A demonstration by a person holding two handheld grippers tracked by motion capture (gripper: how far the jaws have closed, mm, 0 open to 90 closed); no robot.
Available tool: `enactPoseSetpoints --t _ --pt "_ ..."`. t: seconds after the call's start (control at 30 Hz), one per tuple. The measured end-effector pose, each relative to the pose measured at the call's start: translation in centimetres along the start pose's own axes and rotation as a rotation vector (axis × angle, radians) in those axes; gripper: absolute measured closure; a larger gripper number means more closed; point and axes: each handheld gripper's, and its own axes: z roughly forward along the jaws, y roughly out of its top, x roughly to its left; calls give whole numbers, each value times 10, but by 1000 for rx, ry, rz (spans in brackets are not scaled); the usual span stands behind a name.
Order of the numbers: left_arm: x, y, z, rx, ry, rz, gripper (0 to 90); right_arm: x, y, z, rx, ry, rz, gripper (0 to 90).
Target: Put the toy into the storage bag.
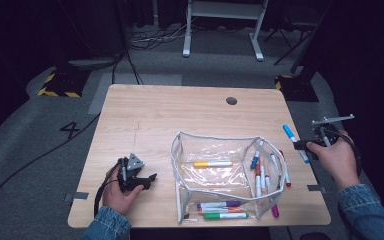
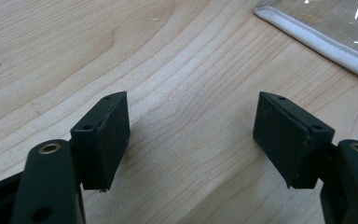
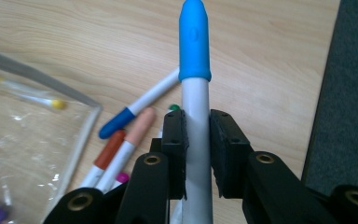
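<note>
My right gripper [image 3: 196,140] is shut on a white marker with a light blue cap [image 3: 195,56], held up above the table's right edge; from the high view the same marker [image 1: 295,141] sticks out of the right gripper [image 1: 304,146] toward the pouch. A clear zip pouch [image 1: 220,170] lies open in the middle of the wooden table [image 1: 155,115], with a yellow-capped marker [image 1: 212,163] inside. Several markers [image 1: 265,172] lie at its right end, and others [image 1: 222,210] along its near edge. My left gripper [image 1: 147,181] rests open on the table left of the pouch; its pads [image 2: 114,135] hold nothing.
Below the held marker lie loose markers: dark blue [image 3: 135,109], peach [image 3: 130,140] and brown [image 3: 105,156]. The pouch's white-trimmed corner [image 2: 326,42] is far right of my left gripper. Grey carpet [image 3: 349,107] runs past the table's right edge. A cable hole [image 1: 231,100] sits near the far edge.
</note>
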Motion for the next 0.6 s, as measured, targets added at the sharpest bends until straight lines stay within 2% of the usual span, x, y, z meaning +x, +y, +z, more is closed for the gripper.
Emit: enactPoseSetpoints --t 0.17,0.2,0.23,0.27,0.3,0.33,0.37,0.43,0.47,0.53,0.6 --pt "0 0 0 -2 0 0 276 22 15 -22 -20 28 -70 769" --pt "0 0 0 -2 0 0 276 32 21 -30 -25 42 -95 769" --pt "0 0 0 -2 0 0 276 32 21 -30 -25 42 -95 769" --pt "0 0 0 0 0 0 276 42 26 -36 -30 53 -127 769" --pt "0 0 0 0 0 0 276 42 26 -36 -30 53 -127 769" --pt "0 0 0 -2 0 0 276 53 30 -41 -35 62 -159 769" --pt "0 0 0 -2 0 0 276 59 32 -43 -39 68 -171 769" --pt "0 0 0 -1 0 0 276 69 35 -47 -48 80 -197 769" --pt "0 0 0 -1 0 0 276 69 35 -47 -48 80 -197 769" --pt "0 0 0 1 -1 1 276 84 40 -51 -58 105 -235 768" --pt "0 0 0 1 -1 0 276 90 42 -52 -58 114 -248 769"
